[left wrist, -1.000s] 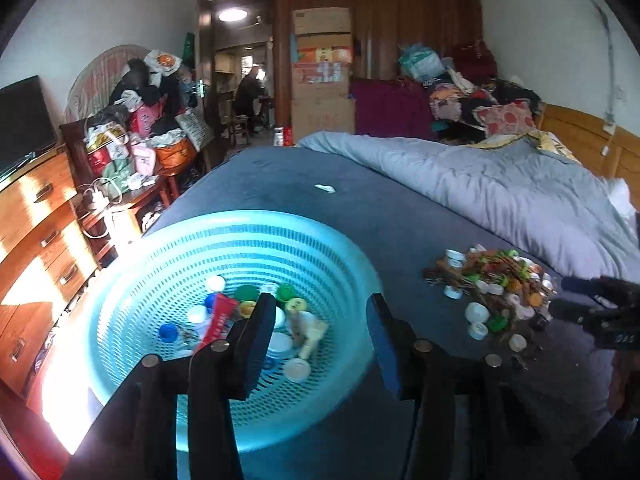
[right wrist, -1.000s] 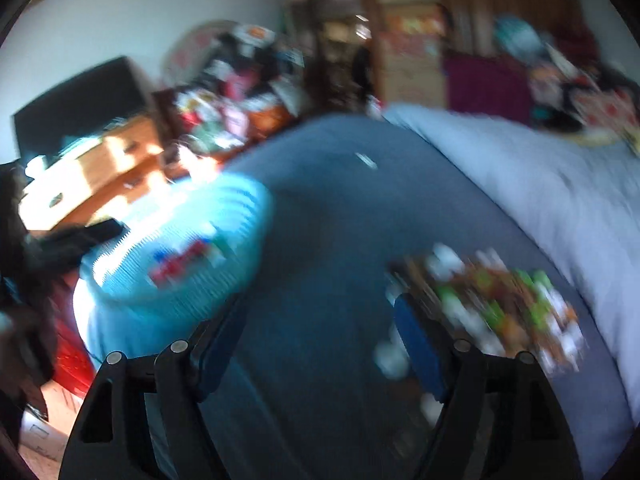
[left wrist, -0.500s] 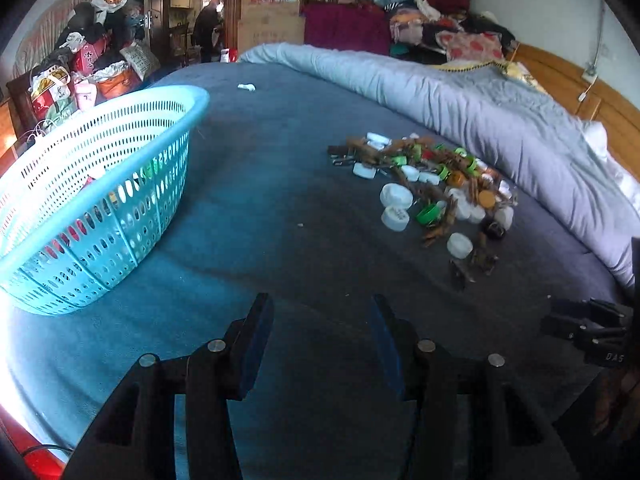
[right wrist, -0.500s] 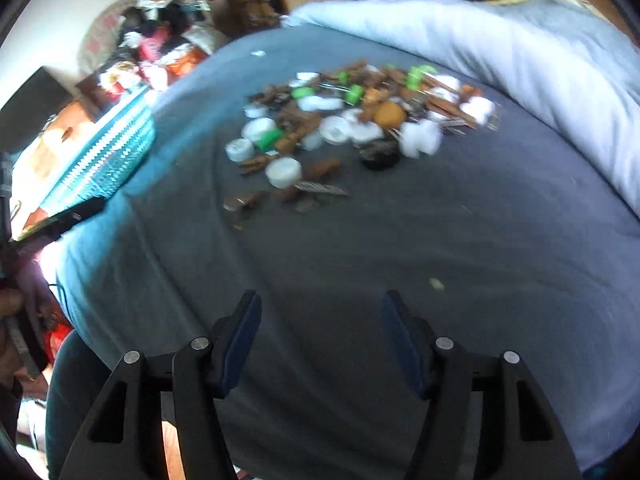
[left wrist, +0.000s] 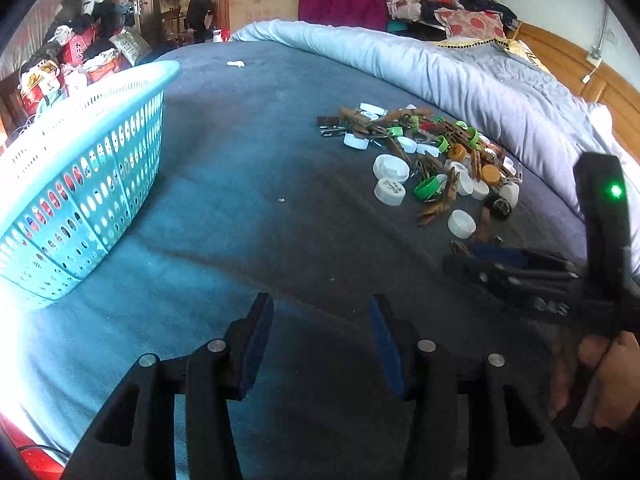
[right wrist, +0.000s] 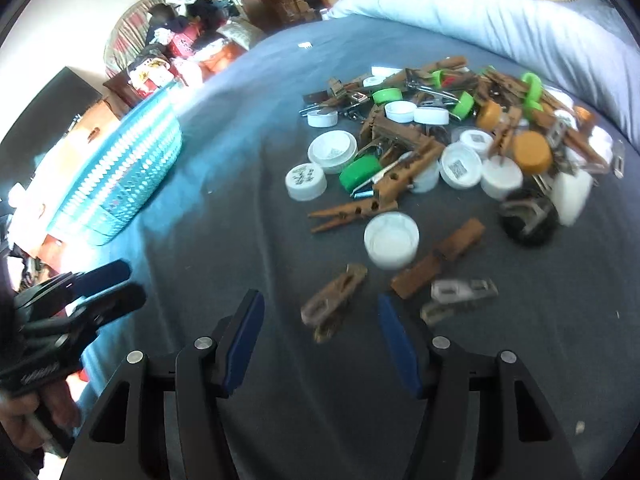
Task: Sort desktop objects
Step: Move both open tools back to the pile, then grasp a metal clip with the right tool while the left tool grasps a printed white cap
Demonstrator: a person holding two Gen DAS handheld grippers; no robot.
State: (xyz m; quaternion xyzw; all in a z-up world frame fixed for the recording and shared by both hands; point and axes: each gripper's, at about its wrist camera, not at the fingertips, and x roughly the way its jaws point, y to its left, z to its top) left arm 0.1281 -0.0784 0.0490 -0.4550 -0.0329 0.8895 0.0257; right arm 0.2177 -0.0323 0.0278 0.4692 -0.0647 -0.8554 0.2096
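- Left wrist view: the left tool (left wrist: 318, 320) hangs over bare dark blue bed cover (left wrist: 248, 184), its jaws part-way open with nothing between them.
- Up and to its left stands the turquoise perforated plastic basket (left wrist: 88, 184), tilted, with small coloured items showing through the holes.
- Ahead and to its right lies the heap of plastic bottle caps and wooden clothespins (left wrist: 432, 160), well apart from this tool. The right tool (left wrist: 476, 260) enters from the right, low at the heap's near edge.
- Right wrist view: the right tool (right wrist: 320, 320) has its jaws closing. The worn brown wooden clothespin (right wrist: 334, 300) lies between the tips, at a slant, and no pad appears to press on it yet.
- Just beyond the clothespin sits a round white plastic cap (right wrist: 391, 241). Just past the right fingertip lie a second brown clothespin (right wrist: 440, 258) and a small grey metal clip (right wrist: 460, 294).
- The clothespin is probably light and stiff, with rough wood that should not slip. I would take it across its two long flat sides near the middle, clear of the spring, so it neither pivots nor springs open.
- The soft bed cover will likely give under the tips, so a slightly deeper reach may help. The caps are light and smooth, and likely to skid.
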